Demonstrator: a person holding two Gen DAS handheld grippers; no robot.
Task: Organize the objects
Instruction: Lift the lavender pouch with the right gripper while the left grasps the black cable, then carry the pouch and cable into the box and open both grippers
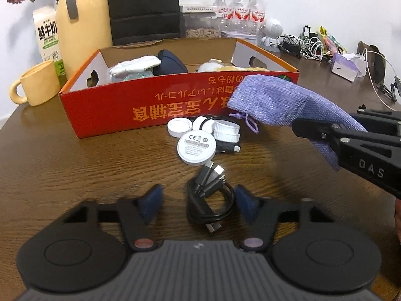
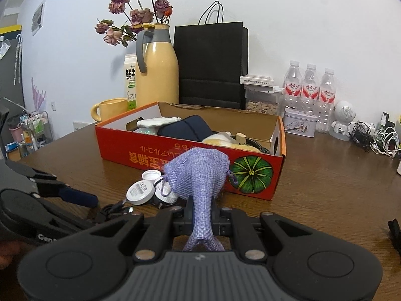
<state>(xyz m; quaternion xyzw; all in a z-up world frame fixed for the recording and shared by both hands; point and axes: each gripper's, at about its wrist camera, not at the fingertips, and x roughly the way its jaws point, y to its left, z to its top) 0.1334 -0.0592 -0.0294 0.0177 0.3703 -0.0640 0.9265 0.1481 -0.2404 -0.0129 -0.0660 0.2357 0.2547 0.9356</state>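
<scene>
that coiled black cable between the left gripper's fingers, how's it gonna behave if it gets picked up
The black cable is probably floppy: its coil looks loose and unbound, so loops may sag or unwind. Its plug ends stick out and could dangle or snag. It looks thin, so likely light; the left gripper straddles it without pressing.

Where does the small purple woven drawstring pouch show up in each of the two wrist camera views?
Left wrist view: the purple woven drawstring pouch is right of centre, held up in the right gripper.
Right wrist view: the pouch is at centre, pinched between the near fingers.
Shared landmark: the red cardboard box behind it.
</scene>
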